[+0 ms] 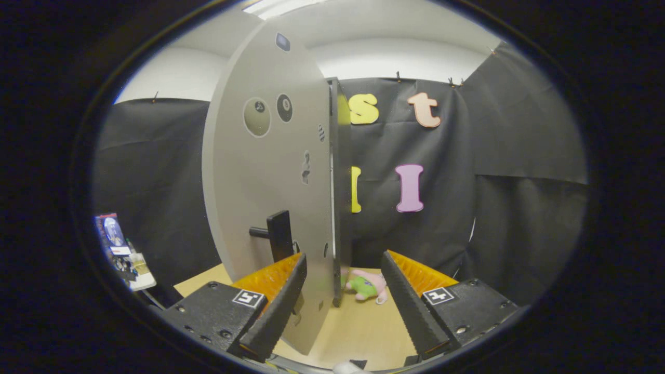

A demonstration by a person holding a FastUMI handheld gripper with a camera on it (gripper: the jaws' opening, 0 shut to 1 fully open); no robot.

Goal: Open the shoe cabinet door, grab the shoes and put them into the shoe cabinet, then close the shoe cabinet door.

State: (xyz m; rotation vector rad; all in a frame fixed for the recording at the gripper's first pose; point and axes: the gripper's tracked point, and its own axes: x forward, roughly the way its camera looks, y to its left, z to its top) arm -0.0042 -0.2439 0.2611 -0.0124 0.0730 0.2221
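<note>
Gripper view: the tongs (344,291) stand apart, holding nothing. The grey cabinet door (265,187) hangs ajar, its free edge between the fingers, its black handle (277,235) just beyond the left one. A pink and green shoe (368,286) lies ahead on the tabletop (358,327).

cabinet door (265,171) edge-on: cabinet interior hidden behind it. toy (368,287) partly hidden by door edge. small stickers (283,108) on door too small to make out.
</note>
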